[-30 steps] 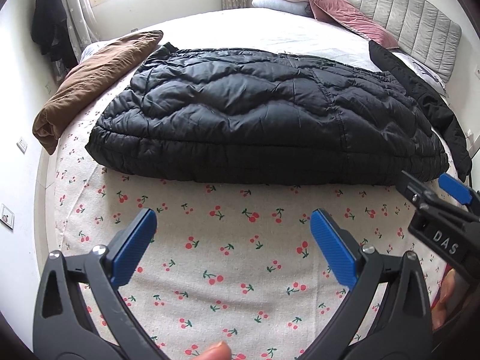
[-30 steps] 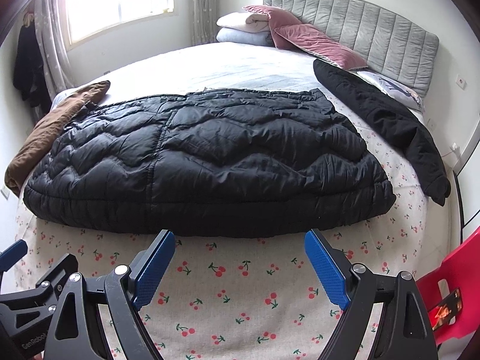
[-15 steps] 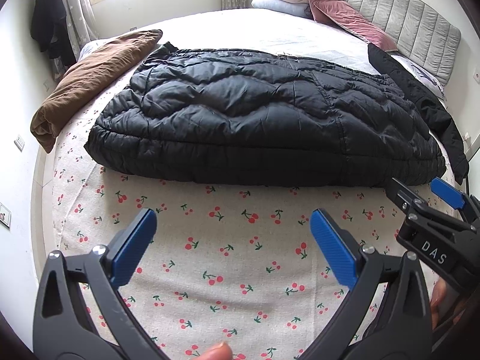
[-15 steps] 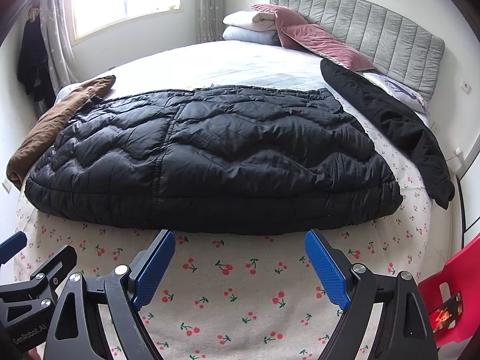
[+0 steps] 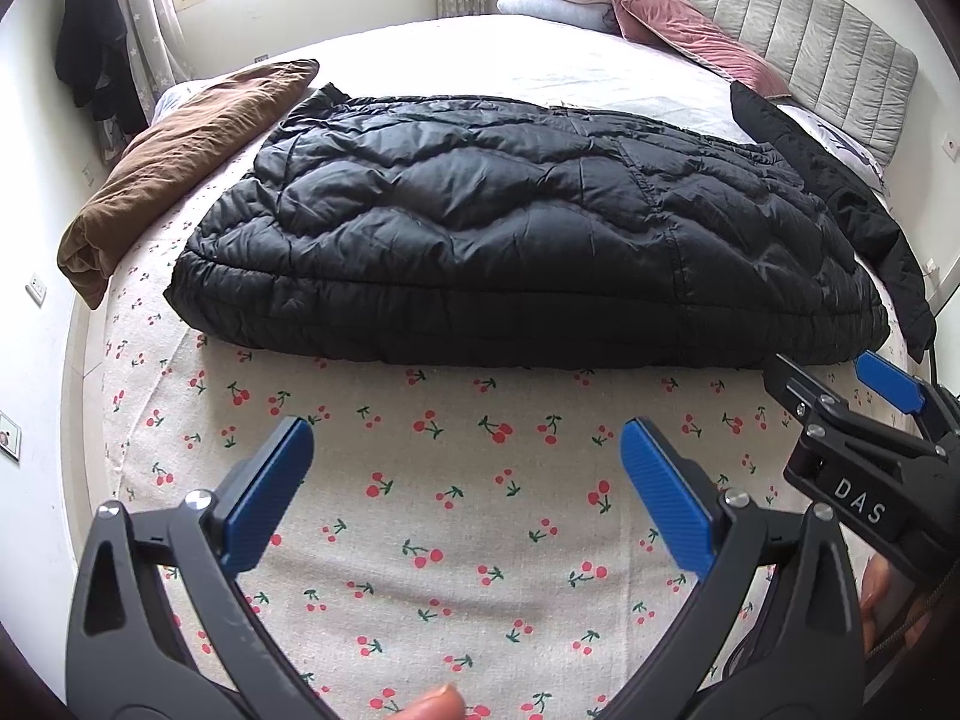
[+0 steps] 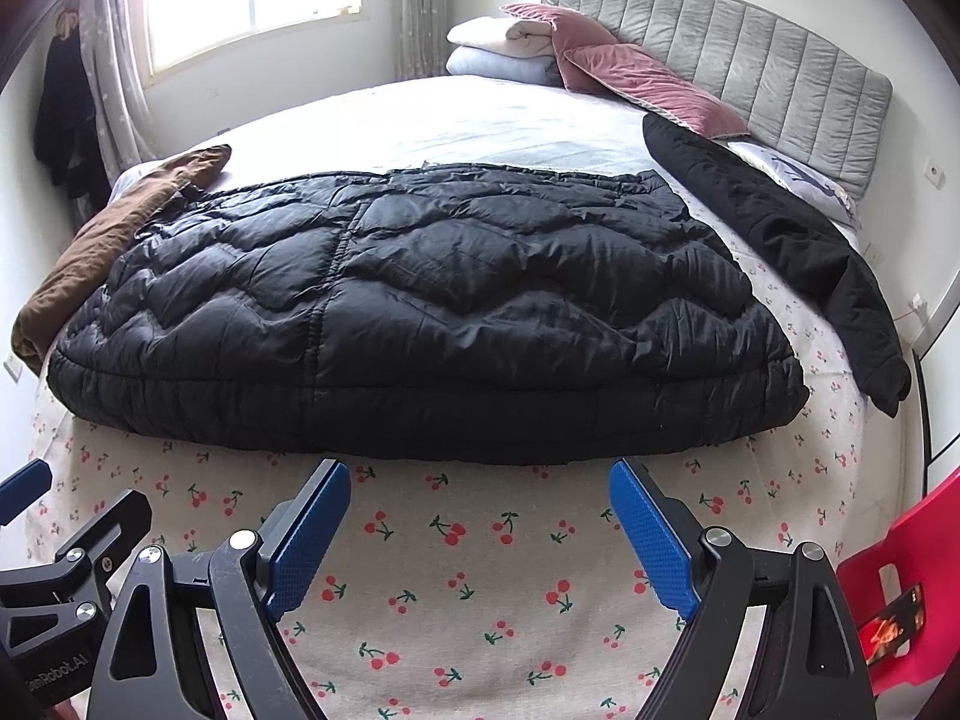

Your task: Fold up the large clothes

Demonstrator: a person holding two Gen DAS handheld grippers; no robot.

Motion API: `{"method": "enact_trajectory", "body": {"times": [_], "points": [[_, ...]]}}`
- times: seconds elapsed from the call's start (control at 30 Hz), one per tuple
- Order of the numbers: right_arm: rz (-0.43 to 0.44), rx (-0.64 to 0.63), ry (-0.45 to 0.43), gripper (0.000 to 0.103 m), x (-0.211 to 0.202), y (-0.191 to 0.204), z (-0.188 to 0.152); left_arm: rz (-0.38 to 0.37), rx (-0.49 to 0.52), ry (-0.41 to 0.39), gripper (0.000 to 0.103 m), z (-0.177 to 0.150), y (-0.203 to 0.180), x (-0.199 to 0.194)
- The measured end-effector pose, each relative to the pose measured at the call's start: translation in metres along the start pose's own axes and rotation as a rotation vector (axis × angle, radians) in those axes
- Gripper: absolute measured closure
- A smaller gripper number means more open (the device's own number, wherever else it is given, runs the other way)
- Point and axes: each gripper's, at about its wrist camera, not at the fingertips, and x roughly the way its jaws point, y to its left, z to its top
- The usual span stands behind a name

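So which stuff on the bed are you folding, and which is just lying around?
For the job:
- big black quilted puffer coat
- left gripper, open
- right gripper, open

Possibly next, can't tell:
- brown folded garment
- black fleece jacket

Just lying about:
- pink velvet pillows
- white and grey folded blankets
- red plastic chair

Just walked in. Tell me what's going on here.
A person holds a two-finger gripper in each hand over the foot of a bed with a cherry-print sheet. The left gripper and right gripper are both open and hold nothing. Just beyond them lies a black puffer coat, spread flat across the bed and untouched. A brown garment lies along one side, another black garment along the other. No fold is under way at this moment.
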Motion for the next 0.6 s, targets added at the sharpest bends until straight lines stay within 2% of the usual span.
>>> {"method": "enact_trajectory", "body": {"times": [0.6], "points": [[0.004, -0.002, 0.004, 0.014, -0.0001, 0.0006, -0.0016, -0.008, -0.007, 0.000, 0.001, 0.0000, 0.0008, 0.0001]]}}
